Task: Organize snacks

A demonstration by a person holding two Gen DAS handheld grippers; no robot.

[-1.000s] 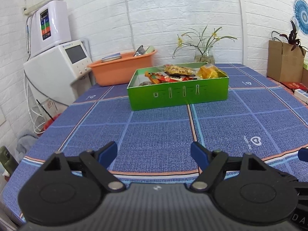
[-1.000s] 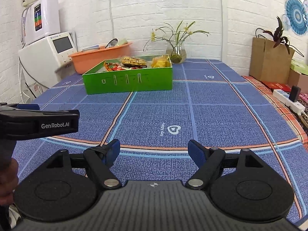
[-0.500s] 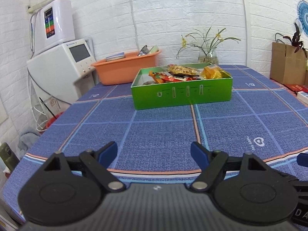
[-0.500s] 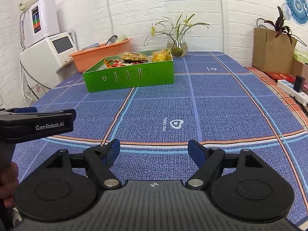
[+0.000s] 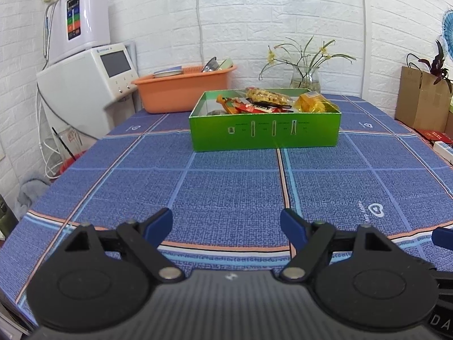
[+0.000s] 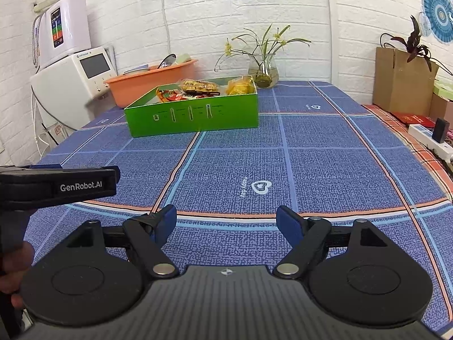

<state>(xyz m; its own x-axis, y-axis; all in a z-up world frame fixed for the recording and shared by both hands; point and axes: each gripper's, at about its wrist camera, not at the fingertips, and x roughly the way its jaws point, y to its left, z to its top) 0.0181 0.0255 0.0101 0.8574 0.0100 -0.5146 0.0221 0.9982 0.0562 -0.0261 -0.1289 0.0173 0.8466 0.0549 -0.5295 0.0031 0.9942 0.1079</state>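
Left hand-held gripper (image 5: 226, 225): jaws wide, nothing between.
Right hand-held gripper (image 6: 226, 222): jaws wide, nothing between.
Snacks (image 5: 269, 103): heaped in one green box (image 5: 264, 134), far across the worktop (image 5: 226, 187).
Risk: crinkly packets likely to slip or snag neighbours; light box may slide if nudged.
Count: one box, two grippers, several packets, exact number unclear.

You are facing a white brick wall (image 5: 283, 14); a blue grid-patterned tablecloth (image 5: 226, 187) is filling the frame's lower half.
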